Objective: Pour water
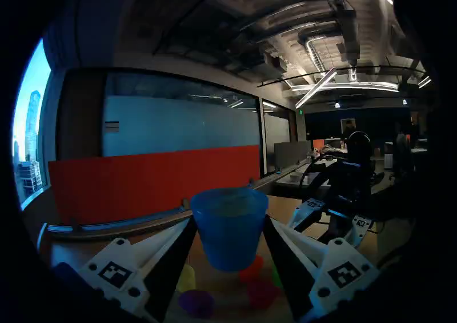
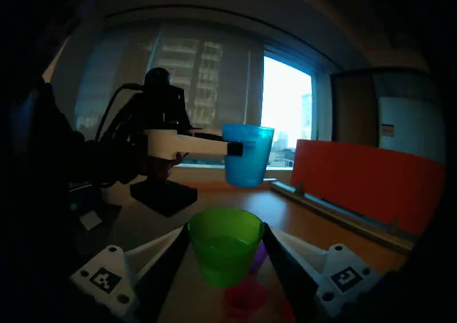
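Note:
My left gripper is shut on a translucent blue cup, held upright above the wooden table. In the right gripper view the same blue cup hangs upright in the air, with the left gripper reaching in from the left. My right gripper is shut on a green cup, also upright, lower than and nearer than the blue one. The right gripper appears dimly to the right in the left gripper view. Whether either cup holds water is unclear.
Small coloured cups lie on the table below: yellow, purple, red, magenta. A red partition runs along the table's far edge. A black block sits on the table to the left, and a bright window is behind.

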`<act>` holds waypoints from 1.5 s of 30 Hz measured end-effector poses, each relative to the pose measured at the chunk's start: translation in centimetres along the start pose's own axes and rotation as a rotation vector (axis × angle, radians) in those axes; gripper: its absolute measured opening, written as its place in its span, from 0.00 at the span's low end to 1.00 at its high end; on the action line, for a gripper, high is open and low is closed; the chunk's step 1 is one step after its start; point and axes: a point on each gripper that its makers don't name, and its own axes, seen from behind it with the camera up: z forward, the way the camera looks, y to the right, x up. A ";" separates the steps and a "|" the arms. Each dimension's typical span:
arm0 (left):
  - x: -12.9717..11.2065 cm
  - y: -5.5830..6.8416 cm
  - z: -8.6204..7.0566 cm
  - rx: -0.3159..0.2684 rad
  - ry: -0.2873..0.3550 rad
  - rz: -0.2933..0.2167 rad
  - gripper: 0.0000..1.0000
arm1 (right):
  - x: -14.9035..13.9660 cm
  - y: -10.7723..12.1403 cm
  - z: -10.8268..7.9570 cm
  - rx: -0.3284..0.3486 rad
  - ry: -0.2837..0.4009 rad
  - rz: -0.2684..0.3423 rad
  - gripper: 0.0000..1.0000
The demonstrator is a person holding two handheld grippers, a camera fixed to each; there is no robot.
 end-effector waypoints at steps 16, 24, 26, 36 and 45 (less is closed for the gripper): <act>-3.6 -0.1 -0.4 0.000 -0.100 -0.011 0.82 | -0.4 -0.6 -0.5 0.021 -0.029 0.018 0.92; -5.4 -0.2 -1.2 0.008 -0.139 -0.027 0.82 | -1.0 -0.6 -1.1 0.025 -0.054 0.013 0.92; -5.9 -0.3 -1.4 0.007 -0.151 -0.032 0.82 | -1.0 -0.5 -1.2 0.027 -0.058 0.016 0.92; -8.0 -0.3 -2.1 0.005 -0.208 -0.026 0.83 | -2.0 -0.1 -2.4 0.026 -0.101 0.010 0.92; -10.5 0.2 -2.3 -0.010 -0.268 -0.019 0.83 | -2.8 0.2 -3.2 0.028 -0.134 0.005 0.92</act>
